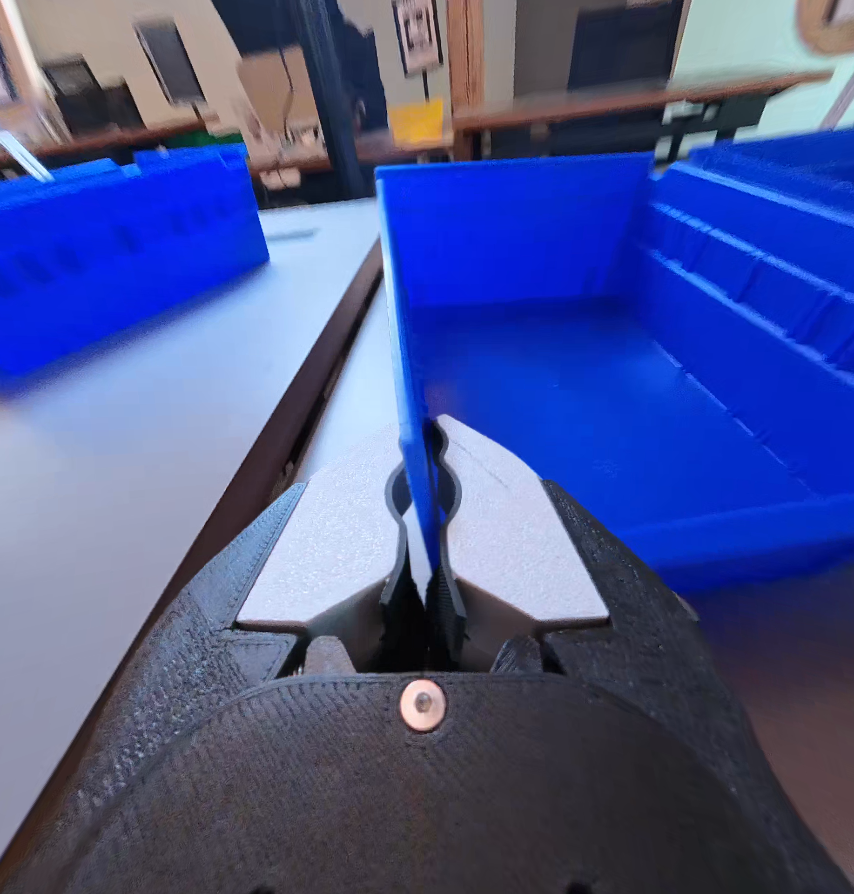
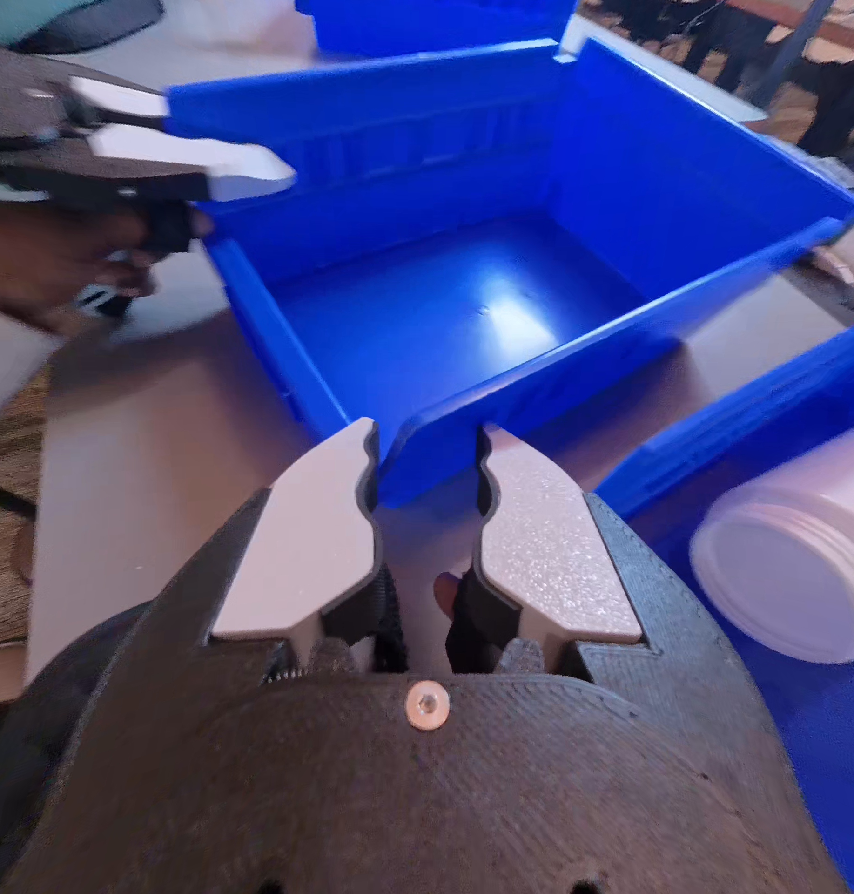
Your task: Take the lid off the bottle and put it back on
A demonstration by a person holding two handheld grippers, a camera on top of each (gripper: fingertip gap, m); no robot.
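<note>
My left gripper point(image 1: 422, 425) is shut on the thin side wall of an empty blue bin point(image 1: 512, 232). The wall runs edge-on between its pads. In the right wrist view the left gripper point(image 2: 212, 140) clamps that wall at the far left corner of the bin point(image 2: 657, 159). My right gripper point(image 2: 427, 430) is open, with the bin's near corner between its fingertips. I cannot see the pads pressing on the corner. A white bottle point(image 2: 792, 571) lies on its side in a second blue bin point(image 2: 734, 435) at the right, its round white end toward me.
Another blue bin point(image 1: 115, 261) stands on the grey table point(image 1: 125, 484) to the left, past a dark seam point(image 1: 289, 416) between tabletops. A further blue bin point(image 2: 434, 19) sits behind. A hand point(image 2: 52, 261) holds the left gripper. Desks and clutter lie beyond.
</note>
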